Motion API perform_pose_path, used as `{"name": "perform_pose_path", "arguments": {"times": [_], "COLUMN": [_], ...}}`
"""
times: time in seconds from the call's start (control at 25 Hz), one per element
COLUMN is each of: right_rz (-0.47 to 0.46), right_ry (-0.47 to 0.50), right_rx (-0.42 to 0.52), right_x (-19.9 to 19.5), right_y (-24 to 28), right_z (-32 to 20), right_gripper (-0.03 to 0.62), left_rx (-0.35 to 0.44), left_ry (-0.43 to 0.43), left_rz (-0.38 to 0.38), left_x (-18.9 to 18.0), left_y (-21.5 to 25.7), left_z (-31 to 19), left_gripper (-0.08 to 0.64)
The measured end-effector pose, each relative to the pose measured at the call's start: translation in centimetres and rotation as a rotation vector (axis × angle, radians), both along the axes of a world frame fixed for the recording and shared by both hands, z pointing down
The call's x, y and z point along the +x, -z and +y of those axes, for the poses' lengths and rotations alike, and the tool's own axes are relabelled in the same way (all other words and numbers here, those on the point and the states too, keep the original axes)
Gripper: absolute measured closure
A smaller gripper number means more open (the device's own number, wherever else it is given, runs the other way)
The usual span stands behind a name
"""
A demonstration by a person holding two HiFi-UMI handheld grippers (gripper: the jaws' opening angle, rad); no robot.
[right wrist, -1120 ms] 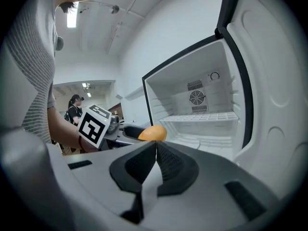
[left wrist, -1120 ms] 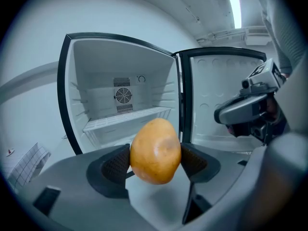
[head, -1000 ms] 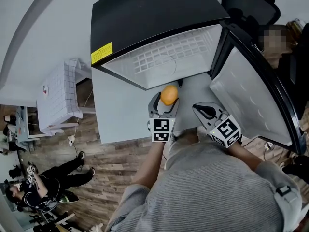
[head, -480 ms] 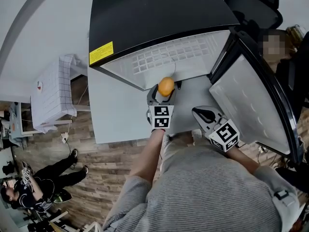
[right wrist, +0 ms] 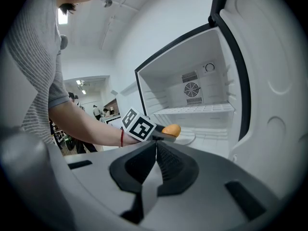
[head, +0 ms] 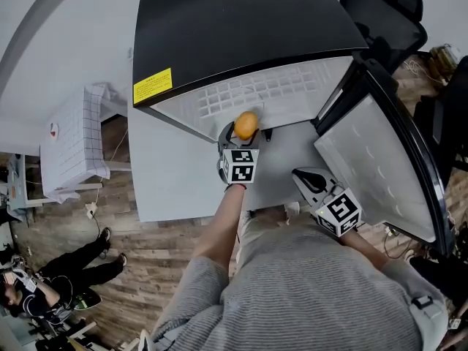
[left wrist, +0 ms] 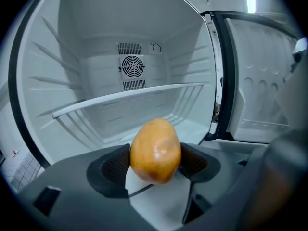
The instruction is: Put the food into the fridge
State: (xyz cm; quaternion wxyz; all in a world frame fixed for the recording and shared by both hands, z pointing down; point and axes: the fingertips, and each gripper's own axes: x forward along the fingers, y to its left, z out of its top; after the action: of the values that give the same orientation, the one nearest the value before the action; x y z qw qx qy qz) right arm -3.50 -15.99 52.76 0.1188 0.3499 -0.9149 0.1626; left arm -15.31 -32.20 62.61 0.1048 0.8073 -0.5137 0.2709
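An orange-yellow fruit (left wrist: pixel 155 150) sits clamped between the black pads of my left gripper (left wrist: pixel 156 160), which is shut on it. In the head view the fruit (head: pixel 246 125) is at the mouth of the open fridge (head: pixel 241 86), just under its top edge, with the left gripper (head: pixel 245 129) behind it. The left gripper view looks straight into the white fridge interior with one shelf (left wrist: pixel 127 96) and a fan grille at the back. My right gripper (right wrist: pixel 155 162) is shut on nothing and hangs back near the person's body, lower right in the head view (head: pixel 307 180). The right gripper view shows the fruit (right wrist: pixel 171 130) too.
The fridge door (head: pixel 376 159) stands open to the right, its inner racks facing me. A black office chair (head: pixel 384 9) is behind the door. A white checked cloth on a stand (head: pixel 73 145) is at the left. Another person (head: pixel 44 284) sits on the wooden floor lower left.
My left gripper has carried the fruit forward, from in front of the fridge up to its opening. The right gripper has stayed back and drifted slightly lower.
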Motion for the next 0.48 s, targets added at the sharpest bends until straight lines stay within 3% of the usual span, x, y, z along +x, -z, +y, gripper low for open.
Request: {"name": "perform_pose_path", "arguments": {"times": [0.48], "right_rz": [0.022], "right_ry": [-0.006], "right_rx": [-0.021], "right_x": [0.4], "right_y": [-0.3], "right_z": [-0.4], "right_gripper": [0.581], "left_rx": [-0.03], "left_ry": [0.028], "left_rz": [-0.049], "left_x": [-0.6], "left_y": [-2.1], "left_z": [-4.7], "left_gripper": [0.222]}}
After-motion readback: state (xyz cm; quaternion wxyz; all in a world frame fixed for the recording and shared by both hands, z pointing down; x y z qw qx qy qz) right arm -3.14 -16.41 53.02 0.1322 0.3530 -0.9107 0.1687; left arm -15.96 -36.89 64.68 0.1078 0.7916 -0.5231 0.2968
